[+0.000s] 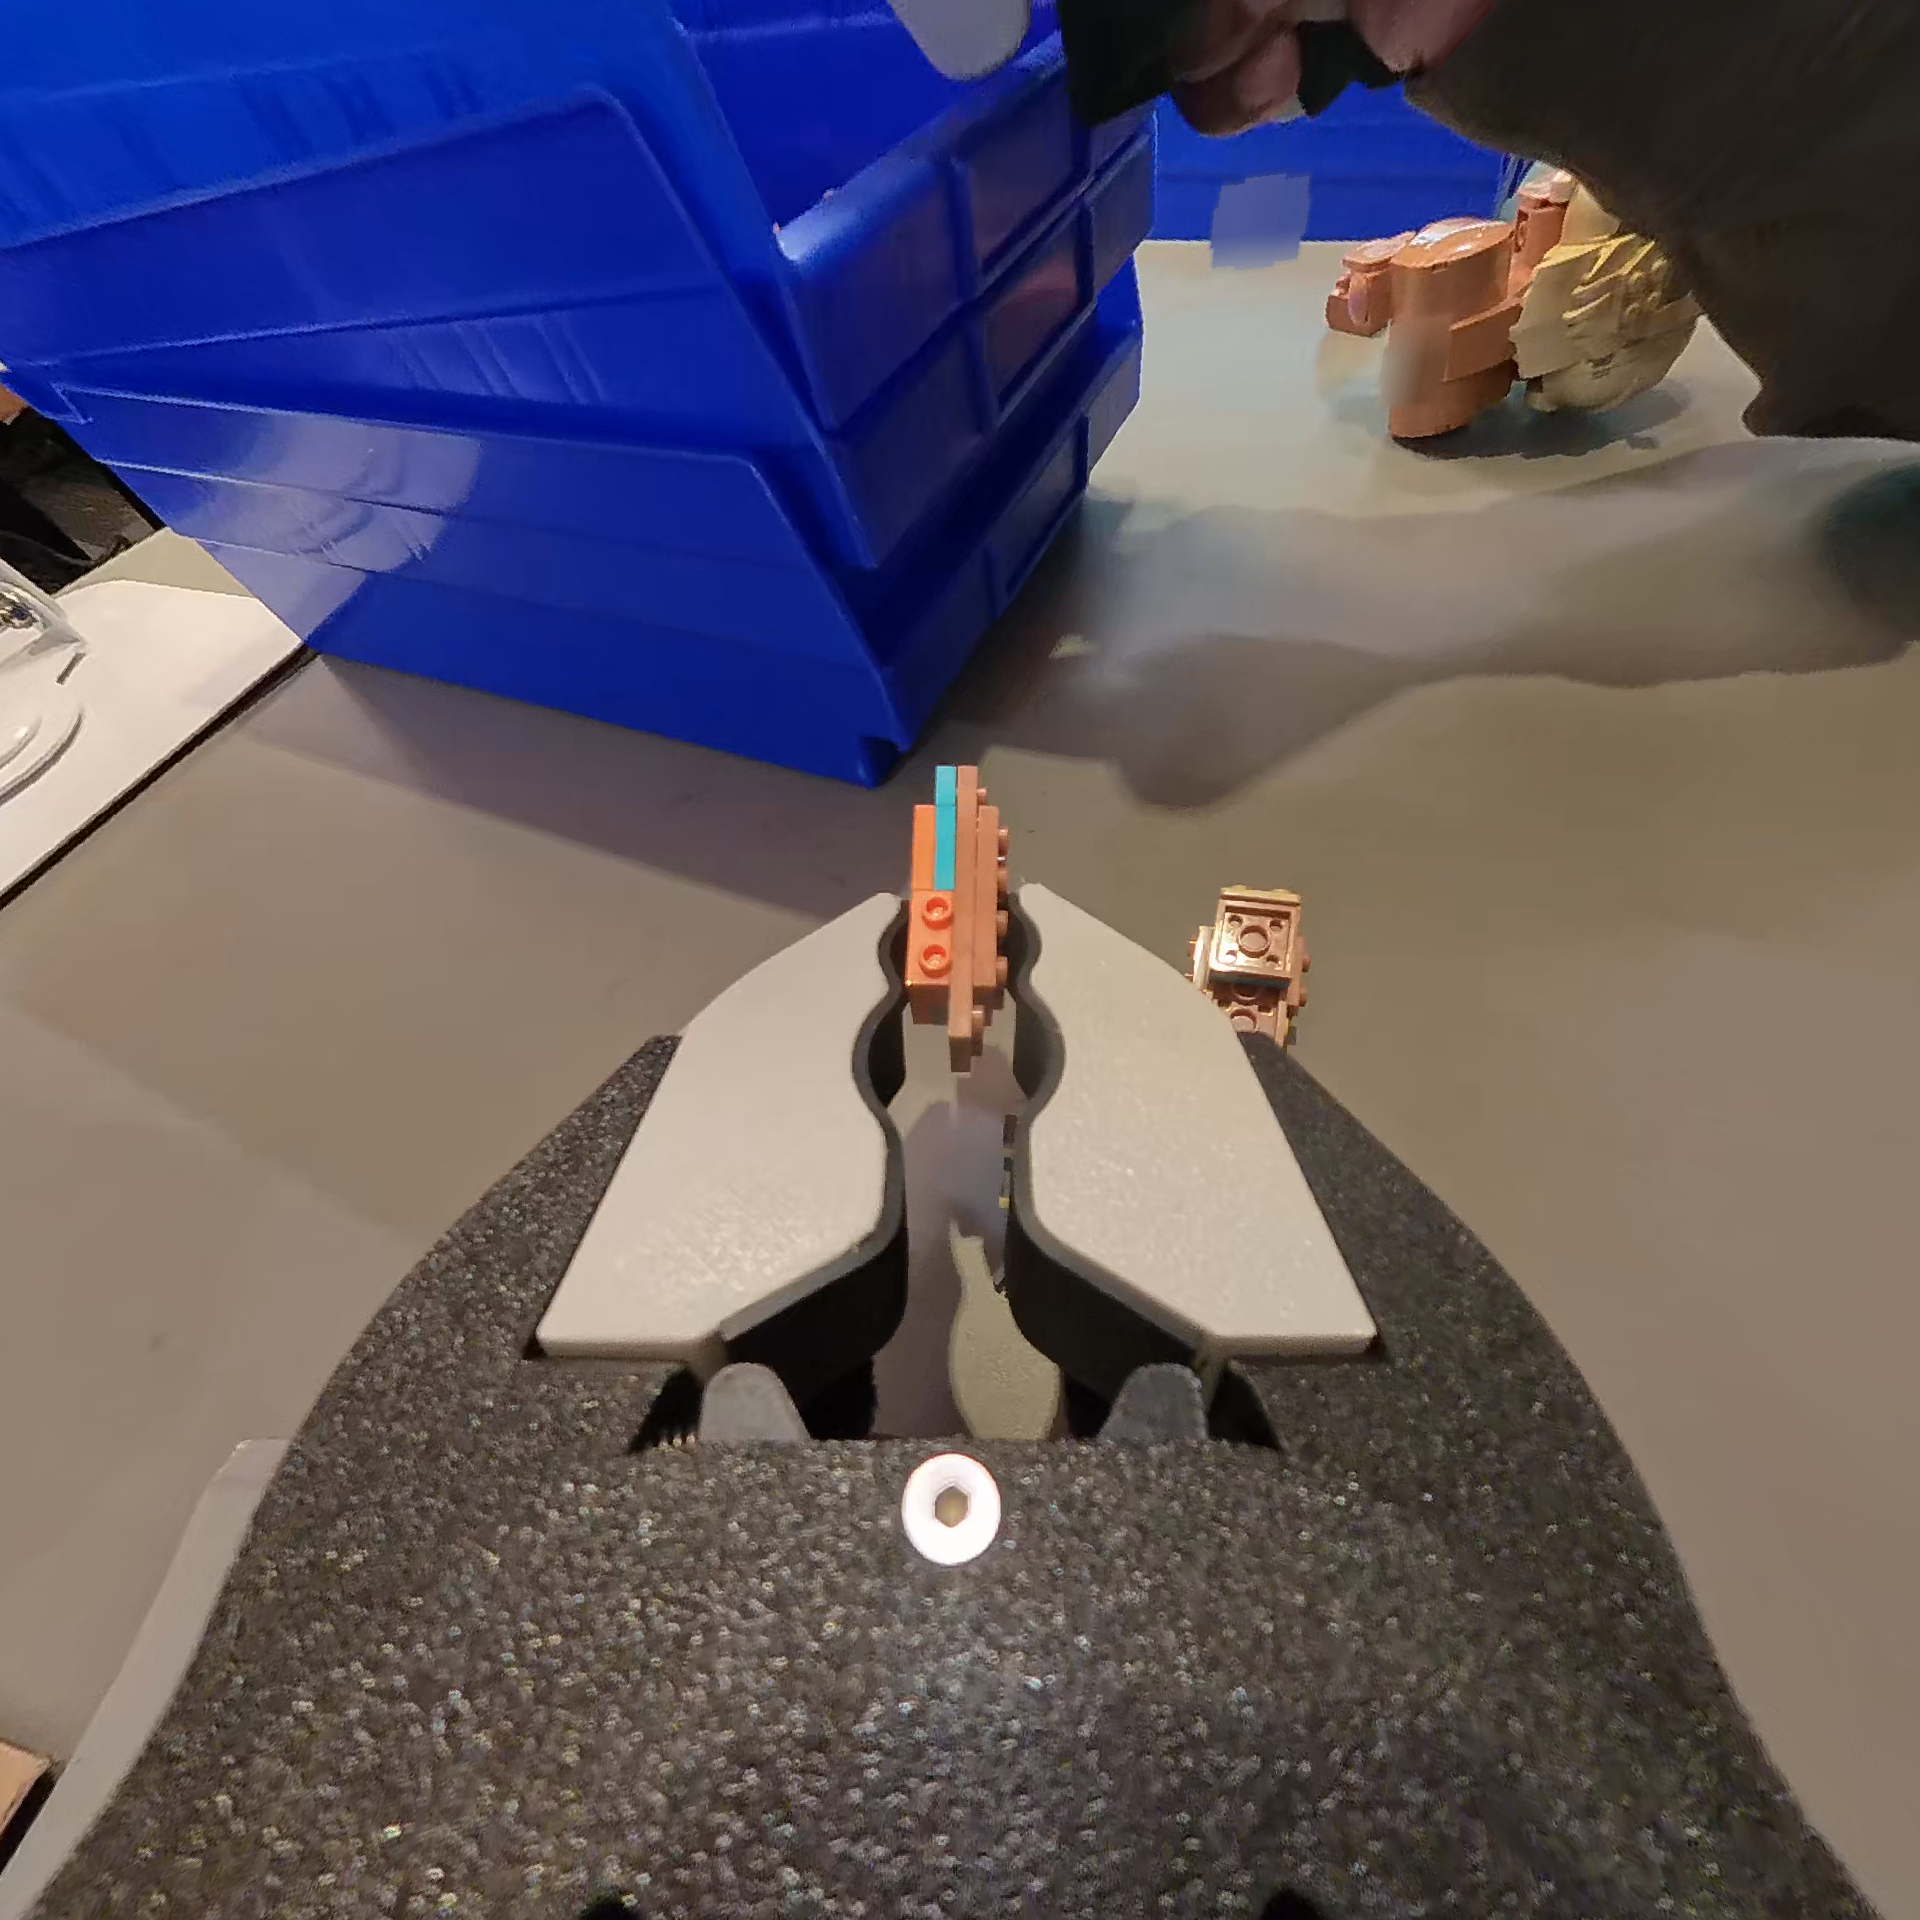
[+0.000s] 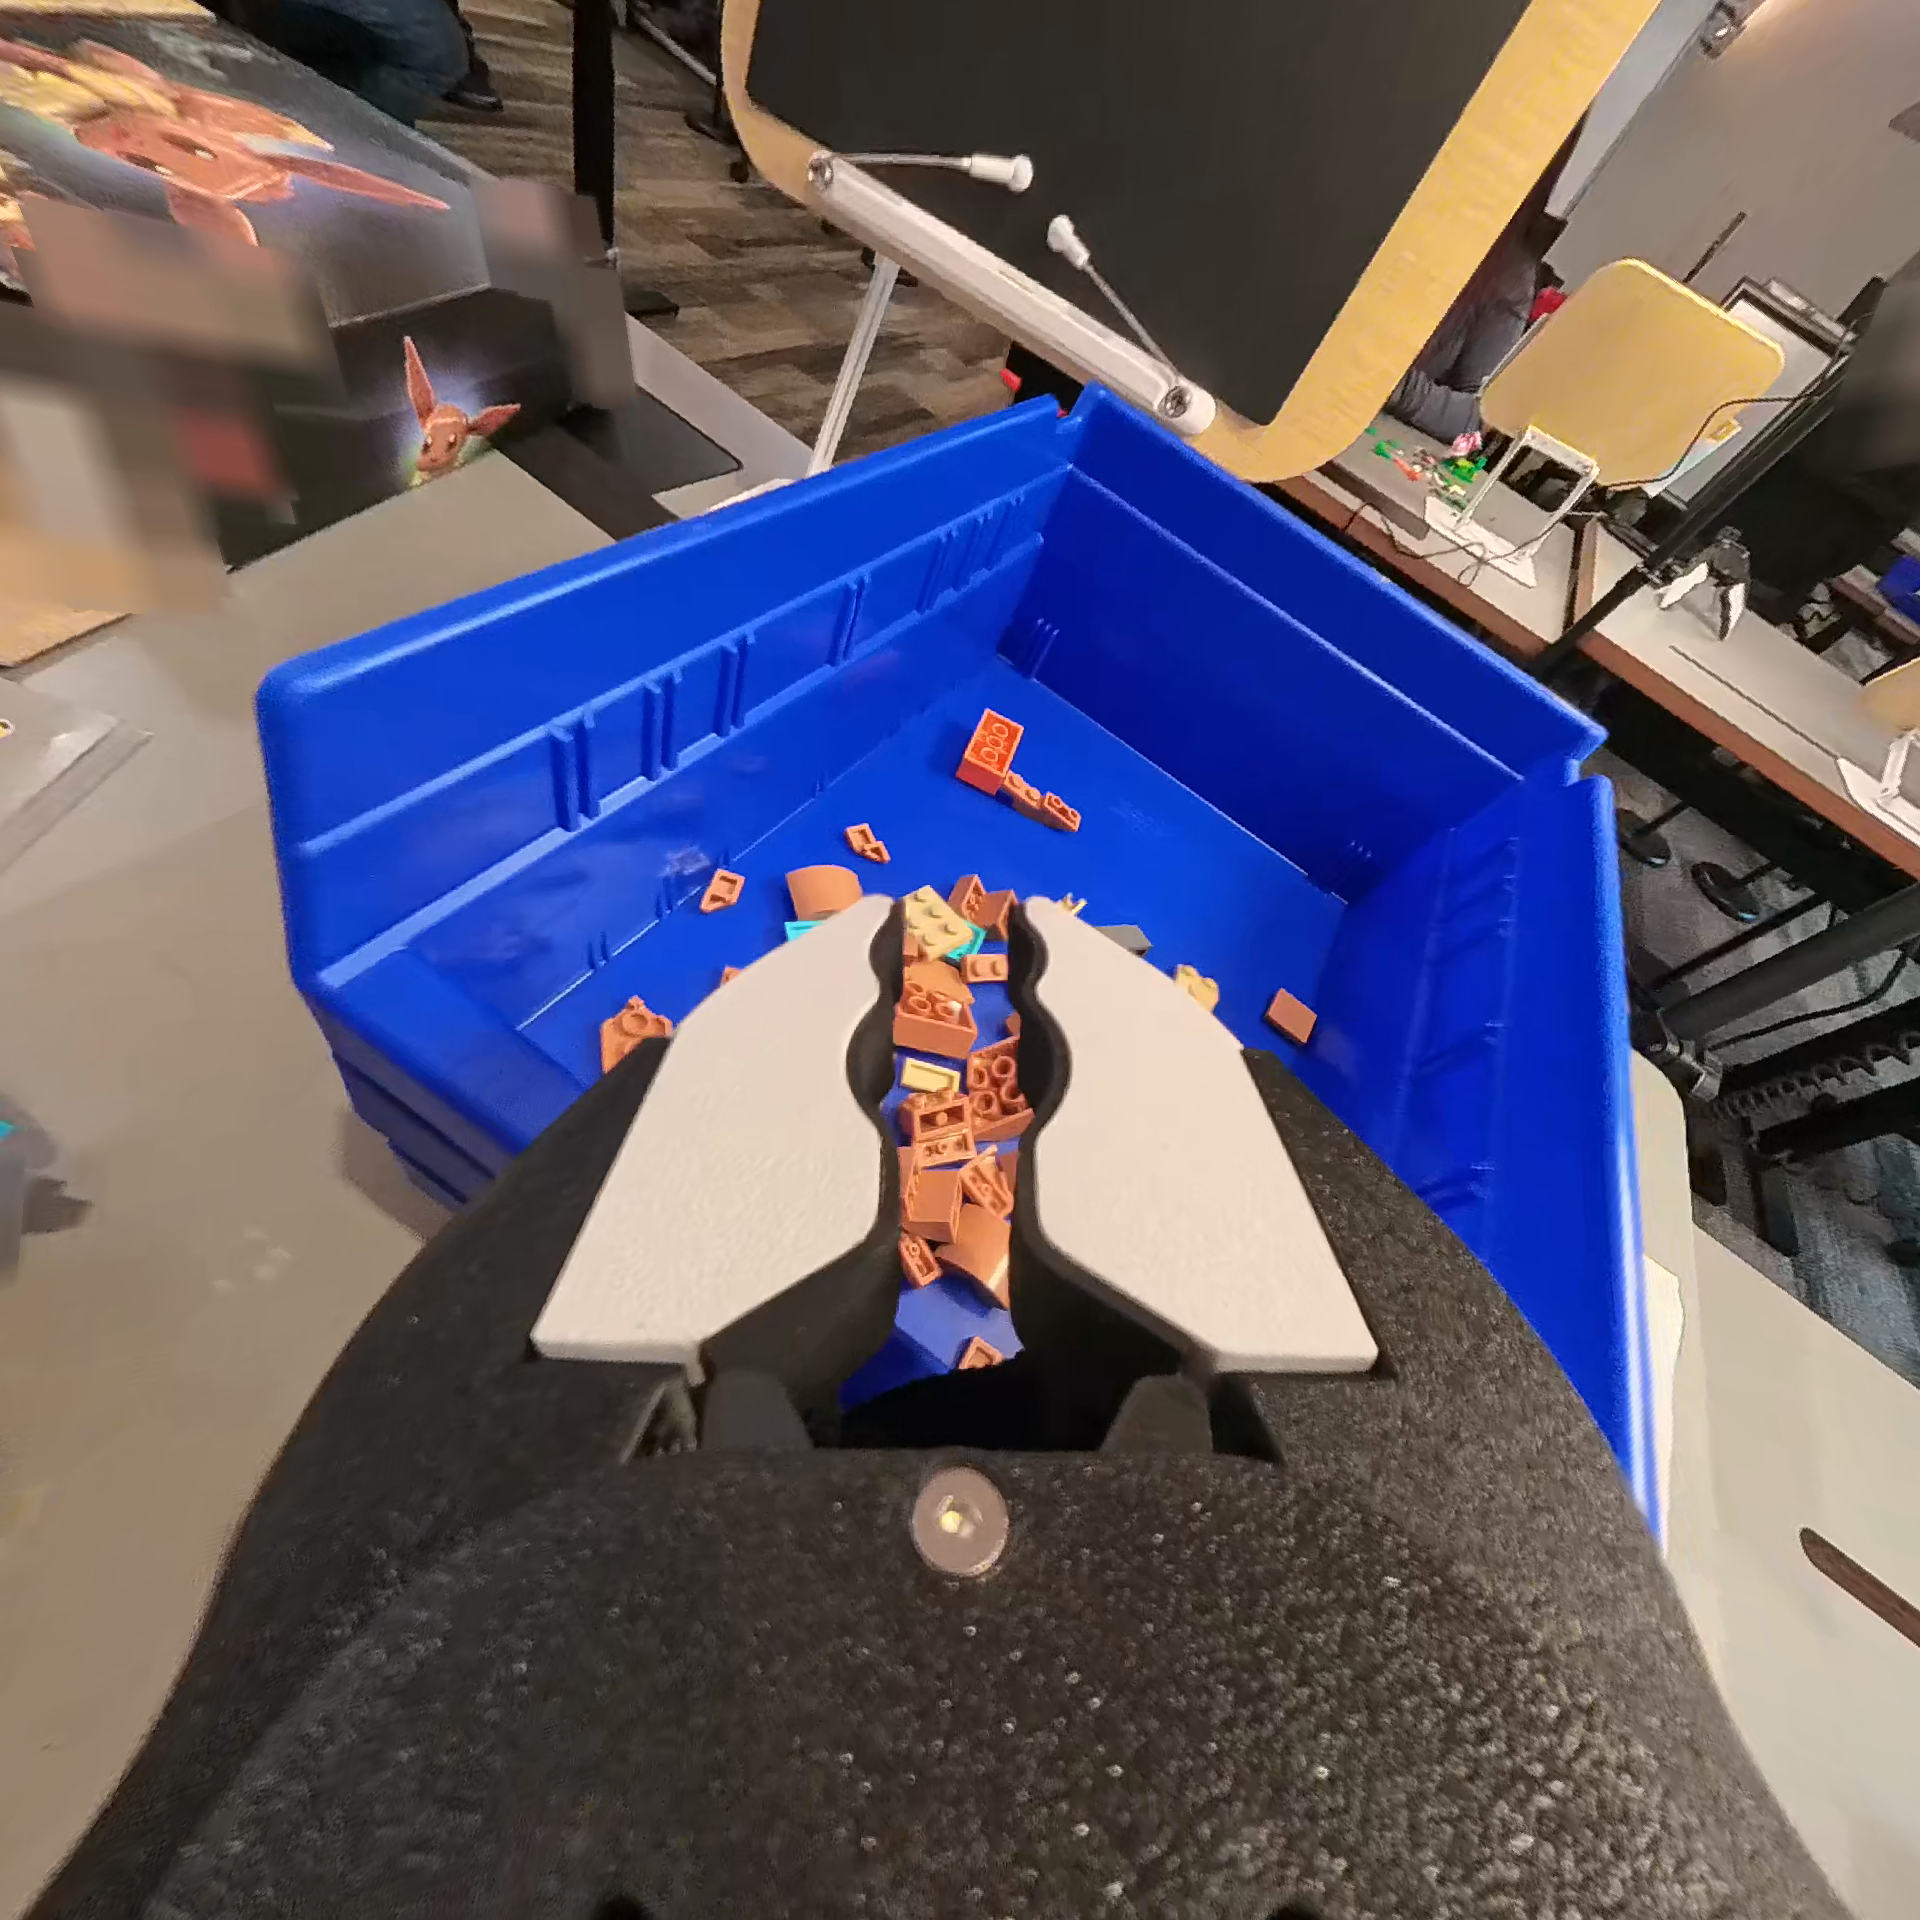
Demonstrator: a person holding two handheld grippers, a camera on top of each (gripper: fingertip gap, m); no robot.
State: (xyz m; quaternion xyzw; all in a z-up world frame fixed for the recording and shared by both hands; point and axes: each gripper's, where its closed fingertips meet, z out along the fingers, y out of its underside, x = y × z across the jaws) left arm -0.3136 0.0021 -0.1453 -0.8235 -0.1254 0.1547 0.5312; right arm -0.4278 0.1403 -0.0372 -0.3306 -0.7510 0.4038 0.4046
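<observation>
The left tongs [image 1: 958,940] are closed narrow on a small brick assembly [image 1: 954,914], brown and orange plates with a teal strip, held on edge just above the grey bench [image 1: 416,935]; a small brown brick piece [image 1: 1250,961] sits on the bench just right of the tips; a stack of blue bins [image 1: 571,416] stands beyond, and a larger brown and tan brick figure [image 1: 1496,301] lies farther off to the right, partly behind a dark blurred shape.

The right tongs [image 2: 958,914] hover over an open blue bin [image 2: 727,644], their gap narrow and nothing between them; loose bricks [image 2: 951,1122], mostly brown and orange with a few tan and teal, lie scattered on the bin floor beneath; an orange block [image 2: 990,748] lies apart near the far wall.

The risk on the left, as I judge it, is the thin grip on stacked plates; sideways pressure could split the layers or twist the assembly out; on the right, the crowded pile could let the tips catch two bricks at once.
</observation>
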